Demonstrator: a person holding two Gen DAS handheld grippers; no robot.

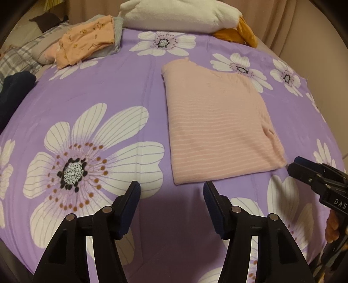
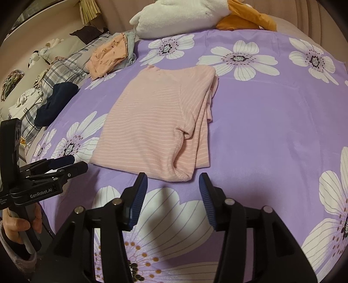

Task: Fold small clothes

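Pink striped top lies folded lengthwise on the purple flowered bedspread, centre-right. Left gripper and right gripper both hover just short of its near hem, tongs apart, nothing between them. Likely next step: pinch the 2 near corners evenly and carry the hem to the far edge. Folded clothes pile far left; white plush toy at far edge.

Both cameras ride on hand-held tongs and look steeply down and forward across the bed, close above it. The left wrist view sits left of the pink top, the right wrist view apparently nearer its right side. Both share the top and the pile of folded clothes beyond.
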